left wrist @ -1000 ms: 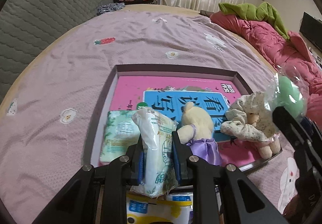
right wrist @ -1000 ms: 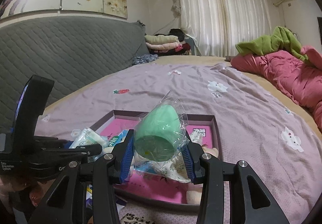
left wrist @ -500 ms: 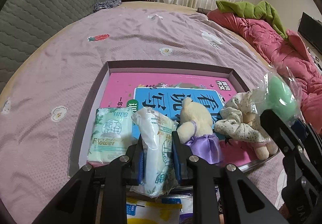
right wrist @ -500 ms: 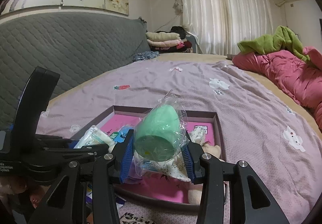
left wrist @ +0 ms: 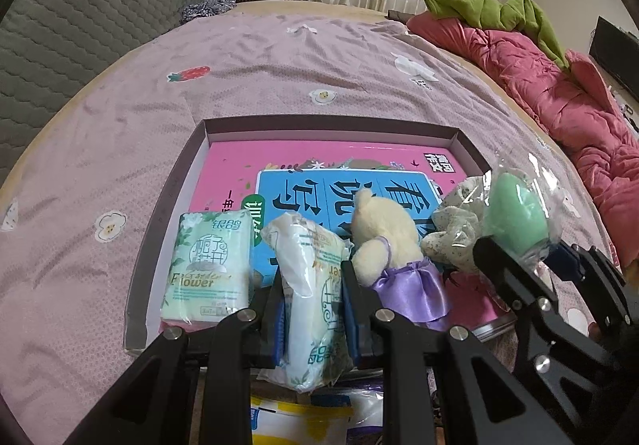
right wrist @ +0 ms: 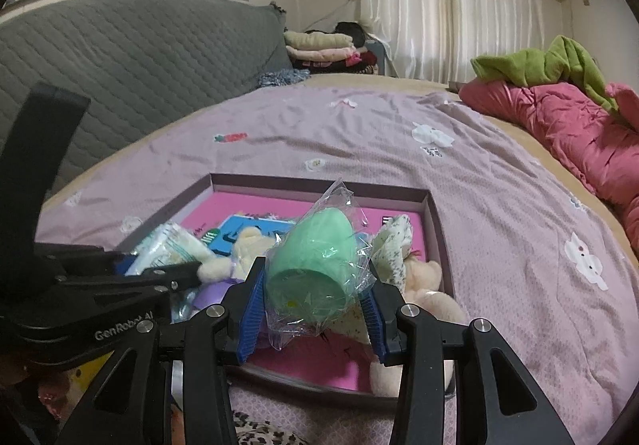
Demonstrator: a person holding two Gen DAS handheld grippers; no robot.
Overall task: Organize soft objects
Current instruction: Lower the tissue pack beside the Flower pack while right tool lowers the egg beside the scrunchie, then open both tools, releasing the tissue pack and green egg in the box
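Grippers are carrying soft goods over the tray (left wrist: 167,205): the left gripper (left wrist: 313,309) is clamping a tissue pack (left wrist: 311,285), the right gripper (right wrist: 315,301) a wrapped green sponge (right wrist: 315,257); next, seemingly, lowering each beside the plush bear (left wrist: 383,233)

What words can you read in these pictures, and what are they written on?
"Flower": tissue pack lying in the box; its Chinese characters are too unclear to me.
"GenRobot AI": side of the left gripper.
Big Chinese characters: blue and pink book, upside down, partly covered.
Print on the held tissue pack: too crumpled.
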